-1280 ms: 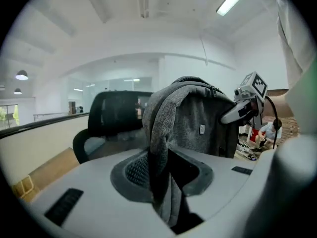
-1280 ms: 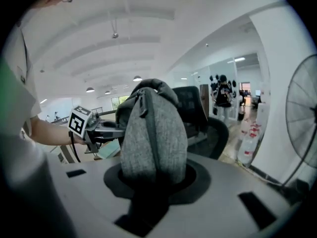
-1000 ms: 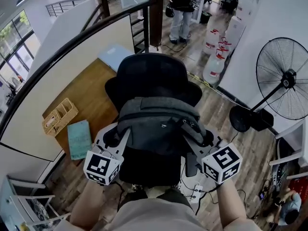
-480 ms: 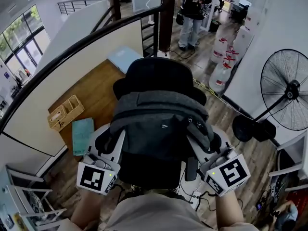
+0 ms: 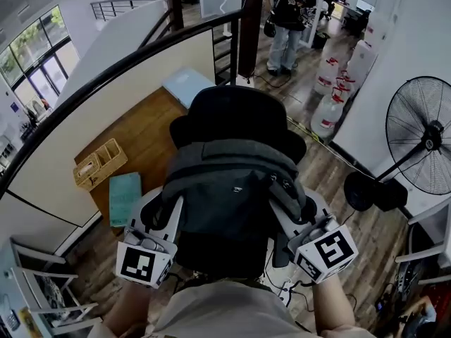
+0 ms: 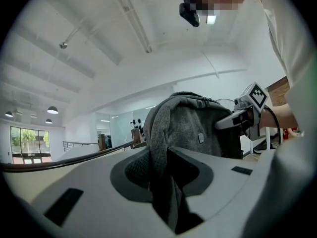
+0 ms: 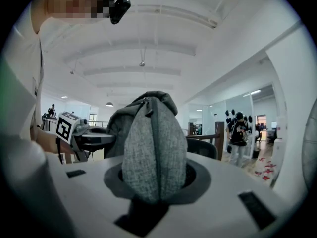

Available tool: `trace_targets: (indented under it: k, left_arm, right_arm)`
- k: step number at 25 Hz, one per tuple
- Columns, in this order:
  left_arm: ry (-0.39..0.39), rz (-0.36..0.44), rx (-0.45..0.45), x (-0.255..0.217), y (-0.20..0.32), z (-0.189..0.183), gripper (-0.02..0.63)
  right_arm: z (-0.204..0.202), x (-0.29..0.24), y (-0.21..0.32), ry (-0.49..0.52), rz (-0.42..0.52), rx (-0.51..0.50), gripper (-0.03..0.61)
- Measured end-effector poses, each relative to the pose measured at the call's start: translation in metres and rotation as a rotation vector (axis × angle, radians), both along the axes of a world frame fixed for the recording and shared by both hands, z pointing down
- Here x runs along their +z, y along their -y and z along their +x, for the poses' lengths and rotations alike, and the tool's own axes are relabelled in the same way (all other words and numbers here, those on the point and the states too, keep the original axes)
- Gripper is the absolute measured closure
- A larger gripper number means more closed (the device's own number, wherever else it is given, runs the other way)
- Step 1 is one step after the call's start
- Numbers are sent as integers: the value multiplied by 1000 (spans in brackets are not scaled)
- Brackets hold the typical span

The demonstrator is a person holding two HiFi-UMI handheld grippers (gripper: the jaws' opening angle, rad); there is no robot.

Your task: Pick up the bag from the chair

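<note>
Holding grey backpack (image 5: pixel 229 189) over black office chair (image 5: pixel 236 115) | left gripper (image 5: pixel 163 213) pinches its left side fabric | right gripper (image 5: pixel 292 213) pinches its right side

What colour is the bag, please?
The bag is heathered grey, clearest in the right gripper view.

The bag (image 5: pixel 232 189) is rough, matt grey cloth; the floor (image 5: pixel 330 169), faintly glossy wood planks.
</note>
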State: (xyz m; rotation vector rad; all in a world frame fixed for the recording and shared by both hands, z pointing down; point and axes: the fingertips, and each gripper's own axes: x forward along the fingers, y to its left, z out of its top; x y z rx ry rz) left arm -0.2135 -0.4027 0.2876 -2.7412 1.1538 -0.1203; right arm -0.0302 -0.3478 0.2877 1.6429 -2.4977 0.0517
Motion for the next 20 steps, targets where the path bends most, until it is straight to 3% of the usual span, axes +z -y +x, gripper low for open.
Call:
trace_targets:
  k: [20]
  left_arm:
    - [3,-39,30,9,7,11,525]
  right_arm:
    - [10,8,4,-12,-28,19,457]
